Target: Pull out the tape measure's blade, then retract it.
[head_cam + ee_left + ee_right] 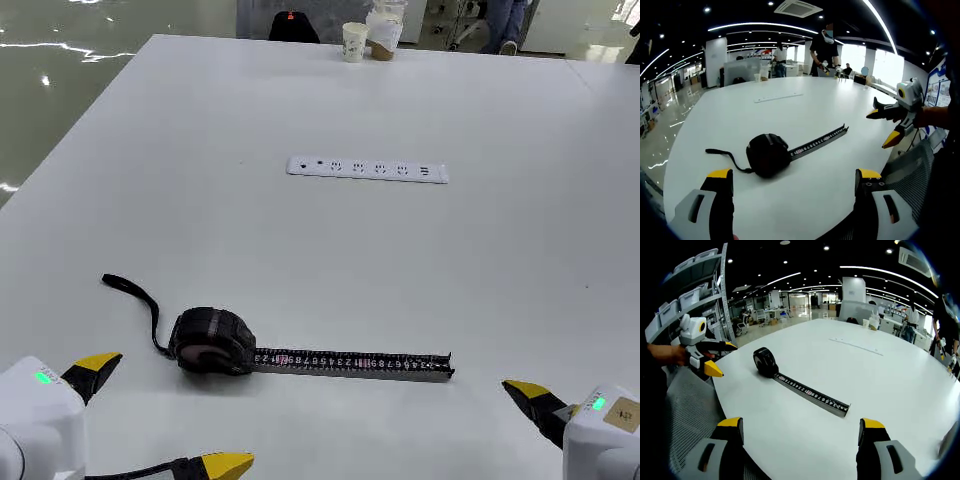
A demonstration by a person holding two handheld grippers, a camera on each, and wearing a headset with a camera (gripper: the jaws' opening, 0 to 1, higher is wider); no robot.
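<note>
A black round-cased tape measure [212, 341] lies on its side on the wide white bench [400, 250], near the front edge. Its dark blade with pale markings [350, 361] is drawn out flat along the bench surface to the case's right in the head view and ends in a small hook. A black wrist strap [135, 295] curls away from the other side of the case. The left tool [794, 176], with yellow tips on dark fingers, is spread wide apart and holds nothing; it hovers near the case, not touching it. The right tool [800, 423] is likewise wide apart and empty, off the blade's hooked end and apart from it. Farther back on the bench lies a white power strip [367, 169], and at the far edge stand a white paper cup [354, 42] and a crumpled white bag [384, 30].
</note>
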